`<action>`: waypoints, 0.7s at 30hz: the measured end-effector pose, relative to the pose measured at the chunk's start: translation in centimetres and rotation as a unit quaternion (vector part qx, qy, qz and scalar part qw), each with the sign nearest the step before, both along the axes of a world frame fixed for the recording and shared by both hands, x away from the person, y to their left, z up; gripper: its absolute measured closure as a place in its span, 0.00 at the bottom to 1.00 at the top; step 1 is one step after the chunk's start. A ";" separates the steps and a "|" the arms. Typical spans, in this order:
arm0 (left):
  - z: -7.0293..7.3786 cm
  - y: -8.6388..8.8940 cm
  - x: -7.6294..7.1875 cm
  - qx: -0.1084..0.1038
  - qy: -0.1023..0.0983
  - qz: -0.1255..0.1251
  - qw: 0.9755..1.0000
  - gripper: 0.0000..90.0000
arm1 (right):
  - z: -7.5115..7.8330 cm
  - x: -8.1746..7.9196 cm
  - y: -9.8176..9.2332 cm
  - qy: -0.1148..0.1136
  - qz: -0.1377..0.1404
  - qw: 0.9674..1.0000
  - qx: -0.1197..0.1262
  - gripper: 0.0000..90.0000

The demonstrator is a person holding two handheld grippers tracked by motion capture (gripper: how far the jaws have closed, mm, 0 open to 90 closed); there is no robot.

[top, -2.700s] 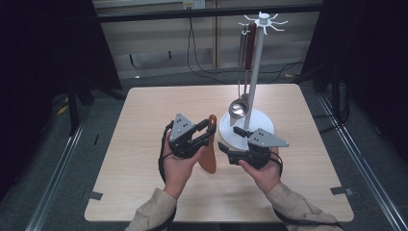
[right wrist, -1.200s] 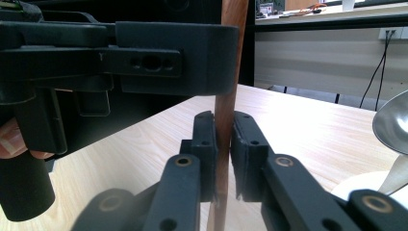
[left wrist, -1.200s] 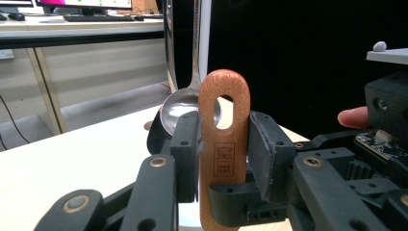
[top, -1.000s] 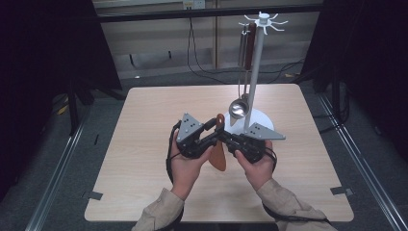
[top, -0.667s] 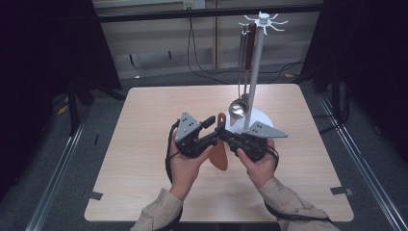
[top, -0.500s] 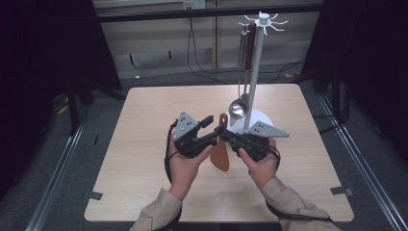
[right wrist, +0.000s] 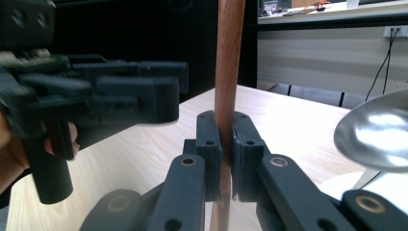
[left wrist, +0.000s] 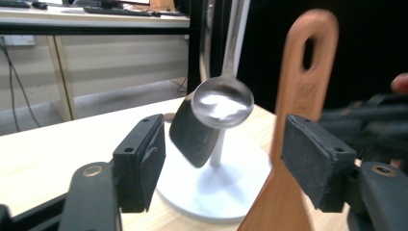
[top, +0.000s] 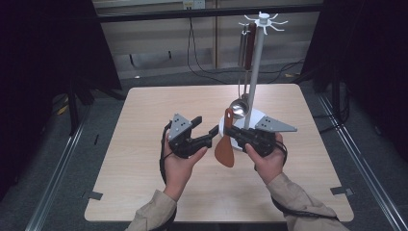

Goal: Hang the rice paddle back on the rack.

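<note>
A wooden spatula stands upright above the table, blade down, its holed handle end on top. My right gripper is shut on its handle, the pads pressed against both sides. My left gripper sits just left of it. Its jaws have just been opening and now stand open. The spatula rises by the right-hand pad without being pinched. Behind is a utensil stand with a steel ladle and a black spatula hanging from it.
The stand's round white base rests on the light wooden table just beyond my right gripper. The ladle's bowl hangs close to the right gripper's side. Dark floor and rails surround the table.
The left gripper carried the wooden spatula over to the right gripper, which shut on the handle. The left jaws have since spread apart and let it go.
</note>
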State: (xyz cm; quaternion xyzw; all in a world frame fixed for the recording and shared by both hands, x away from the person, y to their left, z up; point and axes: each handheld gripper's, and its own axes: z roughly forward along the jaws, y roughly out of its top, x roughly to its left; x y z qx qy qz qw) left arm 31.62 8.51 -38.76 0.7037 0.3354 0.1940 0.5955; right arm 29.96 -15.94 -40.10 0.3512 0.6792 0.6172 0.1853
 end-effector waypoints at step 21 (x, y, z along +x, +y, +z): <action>-2.4 2.0 0.6 0.024 0.016 0.030 0.999 0.22 | 2.9 1.2 -2.1 -0.012 0.017 1.000 0.013 0.95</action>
